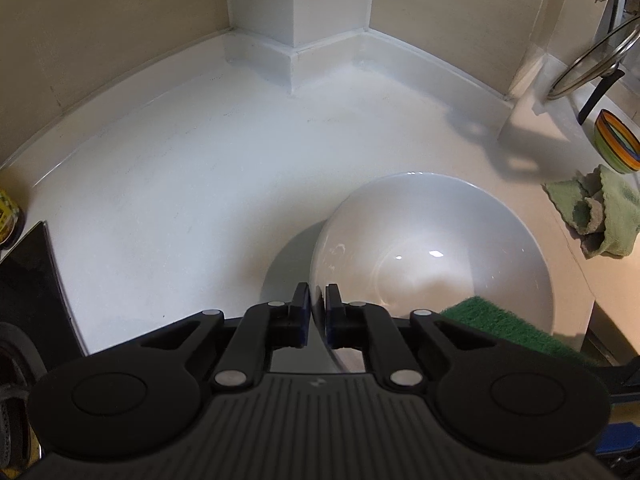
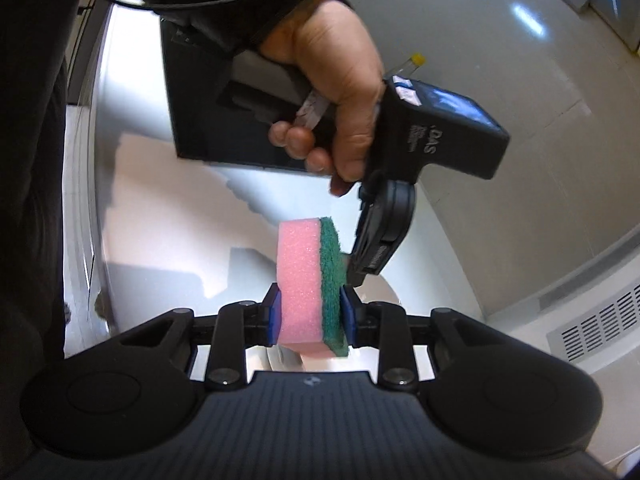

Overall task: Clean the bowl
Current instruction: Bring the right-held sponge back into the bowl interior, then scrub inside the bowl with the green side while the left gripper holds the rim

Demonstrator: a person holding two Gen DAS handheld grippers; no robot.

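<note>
The left claw [image 1: 317,312] is narrowed on the near rim of the white bowl [image 1: 432,248] and holds it tilted above the white counter [image 1: 180,184], with the inside facing the camera. The right claw [image 2: 310,314] grips a pink and green sponge [image 2: 310,280] between its blue pads. In the left wrist view a green edge of this sponge lies at the lower rim of the bowl. I judge the scrubbing is at its start or in progress: the inside looks mostly clean and shiny, with only faint marks near the left wall, and wiping probably remains.

The counter is a pale, smooth corner against beige walls. A green cloth [image 1: 604,216], a striped bowl [image 1: 616,146] and a glass lid [image 1: 592,56] stand to the right.
</note>
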